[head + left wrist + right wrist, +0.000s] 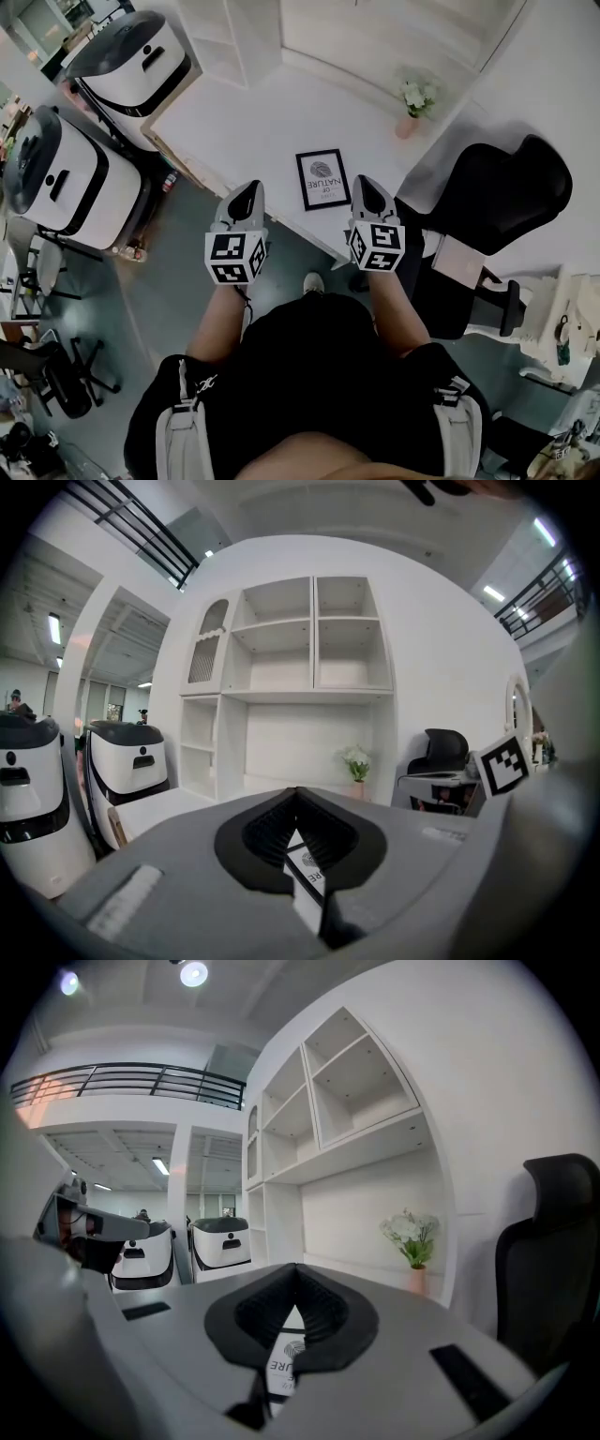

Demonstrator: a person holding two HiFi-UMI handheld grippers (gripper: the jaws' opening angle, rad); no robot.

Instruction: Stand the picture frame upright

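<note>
The picture frame (323, 178) lies flat on the white counter (253, 122), near its front edge, face up.

Left hand-held gripper (247, 189): held level in front of the body, pointing forward over the counter edge, just left of the frame and not touching it. Its jaws are closed together with nothing between them. In the left gripper view, the frame (306, 866) shows only through the notch below the closed tips.

Right hand-held gripper (368, 185): held parallel to the left one, just right of the frame and clear of it. Its jaws are likewise closed and empty. The frame (281, 1358) shows beyond them.

Both forearms (217, 323) extend forward from the torso, elbows bent, with the frame between the two gripper tips.

A potted plant (413, 99) stands at the counter's far corner. A black chair (506, 192) stands to the right.
</note>
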